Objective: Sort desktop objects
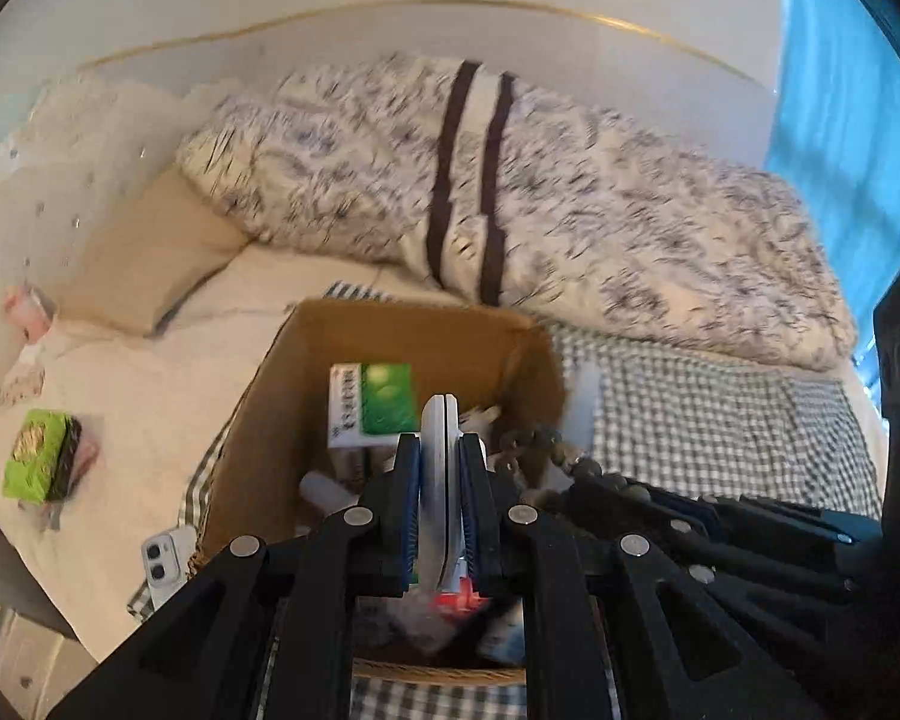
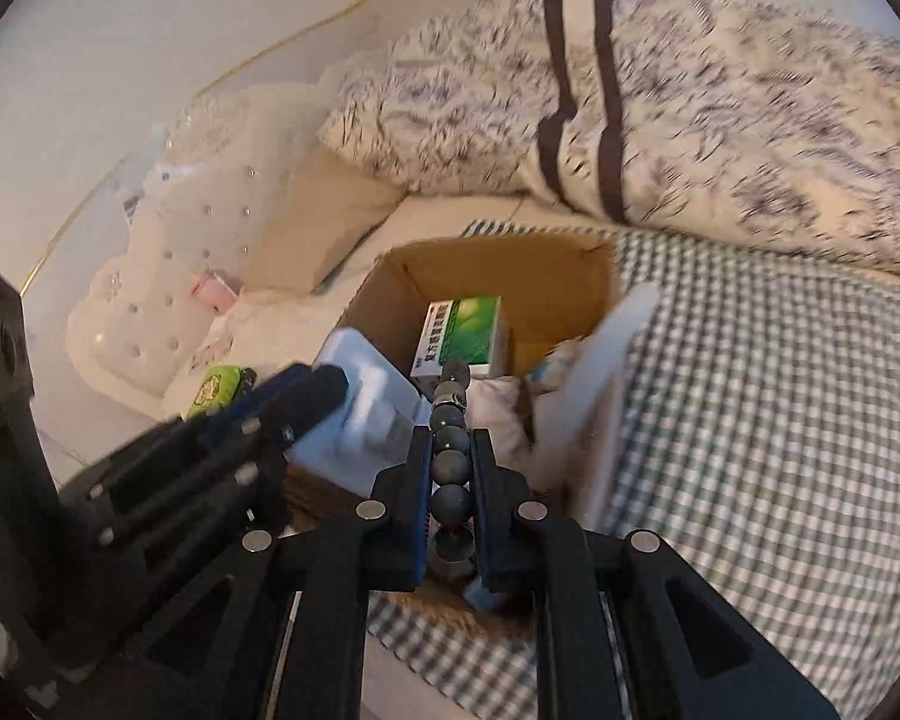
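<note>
An open cardboard box [image 1: 354, 336] [image 2: 546, 270] sits on a bed and holds a green-and-white medicine box [image 1: 372, 402] [image 2: 462, 336] among other small items. My left gripper [image 1: 441, 444] [image 2: 324, 387] is shut on a flat pale blue-white case [image 1: 441, 480] [image 2: 366, 414], held edge-on over the box's near left side. My right gripper [image 2: 450, 438] [image 1: 582, 477] is shut on a string of dark round beads [image 2: 450, 456] [image 1: 540, 441], which sticks out forward over the box. The two grippers are close side by side.
A checked cloth [image 1: 720, 432] [image 2: 780, 420] lies under and right of the box. A rumpled quilt [image 1: 510, 180] is behind. Left on the sheet are a green packet [image 1: 42, 456] [image 2: 213, 390] and a white phone [image 1: 162, 558]. A white flat panel [image 2: 606, 372] leans at the box's right.
</note>
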`<move>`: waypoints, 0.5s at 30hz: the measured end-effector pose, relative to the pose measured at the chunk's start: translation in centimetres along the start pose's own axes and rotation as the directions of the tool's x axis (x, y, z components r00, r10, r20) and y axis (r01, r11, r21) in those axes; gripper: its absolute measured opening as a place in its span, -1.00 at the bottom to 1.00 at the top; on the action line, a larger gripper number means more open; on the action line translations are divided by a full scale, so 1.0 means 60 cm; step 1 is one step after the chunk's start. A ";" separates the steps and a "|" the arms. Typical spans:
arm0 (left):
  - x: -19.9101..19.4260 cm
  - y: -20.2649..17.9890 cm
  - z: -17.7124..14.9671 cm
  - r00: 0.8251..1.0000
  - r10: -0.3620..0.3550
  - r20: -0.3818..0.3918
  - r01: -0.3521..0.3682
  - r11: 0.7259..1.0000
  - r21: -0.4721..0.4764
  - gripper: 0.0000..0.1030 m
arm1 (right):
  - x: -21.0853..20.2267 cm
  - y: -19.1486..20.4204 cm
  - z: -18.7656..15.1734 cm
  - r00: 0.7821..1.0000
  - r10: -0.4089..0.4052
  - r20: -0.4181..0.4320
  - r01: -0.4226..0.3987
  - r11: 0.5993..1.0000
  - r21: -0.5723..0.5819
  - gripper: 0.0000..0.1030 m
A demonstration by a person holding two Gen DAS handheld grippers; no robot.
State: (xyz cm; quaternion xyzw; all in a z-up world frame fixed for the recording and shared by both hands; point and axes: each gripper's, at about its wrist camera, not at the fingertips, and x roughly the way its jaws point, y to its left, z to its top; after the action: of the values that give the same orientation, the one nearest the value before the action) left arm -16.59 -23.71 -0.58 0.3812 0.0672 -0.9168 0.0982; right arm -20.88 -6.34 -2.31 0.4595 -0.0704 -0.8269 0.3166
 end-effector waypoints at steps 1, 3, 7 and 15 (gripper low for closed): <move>0.012 0.006 -0.005 1.000 0.010 -0.009 -0.010 1.000 -0.005 -0.76 | 0.016 0.000 0.004 1.000 -0.007 -0.005 0.007 1.000 -0.002 -0.76; 0.027 0.010 -0.011 0.998 0.062 -0.001 -0.062 0.998 0.014 -0.59 | 0.028 0.000 0.008 0.999 -0.037 0.001 0.037 0.999 -0.016 -0.66; 0.030 0.007 -0.010 0.988 0.145 0.045 -0.148 0.987 0.065 0.49 | 0.008 -0.005 0.013 0.989 -0.142 0.046 0.144 0.989 -0.044 -0.40; -0.016 -0.071 -0.021 0.994 0.060 0.095 -0.072 0.990 0.123 0.69 | -0.136 -0.078 -0.019 0.950 -0.273 0.149 0.271 0.962 0.037 0.02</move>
State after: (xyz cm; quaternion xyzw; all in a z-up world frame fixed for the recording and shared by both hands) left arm -16.05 -19.17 -0.56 0.3467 -0.0079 -0.9318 0.1073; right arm -19.02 2.35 0.94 0.4027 -0.0372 -0.8947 0.1897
